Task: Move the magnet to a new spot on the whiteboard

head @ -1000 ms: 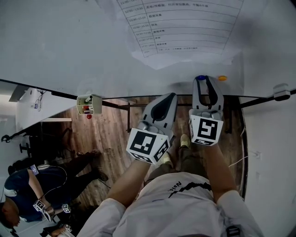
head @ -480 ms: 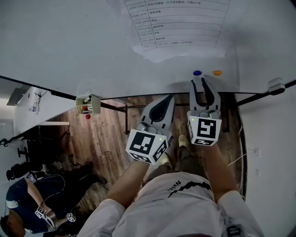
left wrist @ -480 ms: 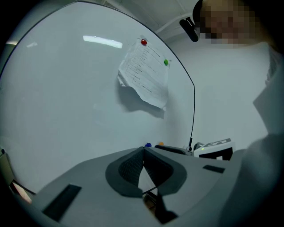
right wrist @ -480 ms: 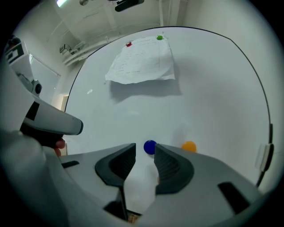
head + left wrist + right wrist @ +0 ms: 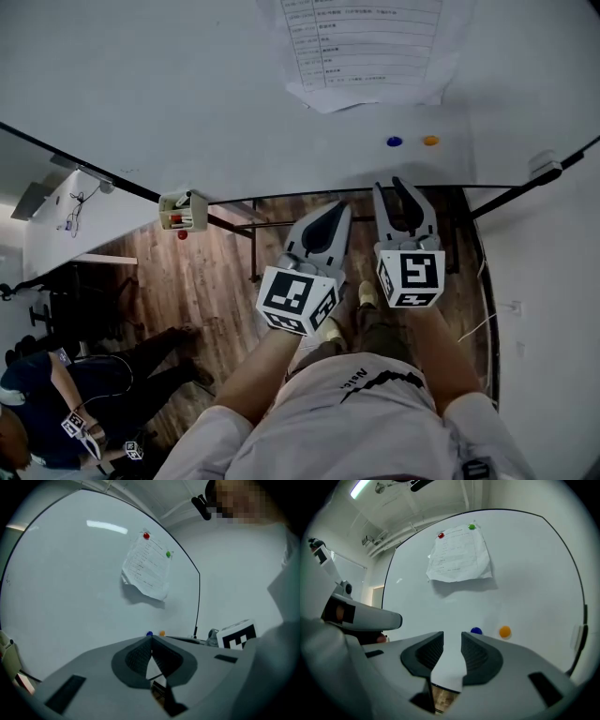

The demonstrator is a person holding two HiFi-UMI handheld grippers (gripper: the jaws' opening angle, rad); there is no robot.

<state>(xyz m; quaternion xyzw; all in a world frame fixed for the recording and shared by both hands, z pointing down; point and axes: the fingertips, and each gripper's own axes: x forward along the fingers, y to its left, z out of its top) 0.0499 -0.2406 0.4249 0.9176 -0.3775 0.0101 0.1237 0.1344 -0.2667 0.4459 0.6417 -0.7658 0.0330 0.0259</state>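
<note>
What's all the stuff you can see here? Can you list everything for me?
whiteboard: one, white, fills the top of the head view
paper sheet: one, white with printed rows, stuck high on the board
red magnet: one, on the sheet's top corner
green magnet: one, on the sheet's other top corner
blue magnet: one, on the board below the sheet
orange magnet: one, just beside the blue one
pen holder: one, pale, at the board's lower edge
floor: brown wood
other person: one, dark clothes, lower left
left gripper: grey, shut, empty
right gripper: grey, open, empty, below the blue magnet
</note>
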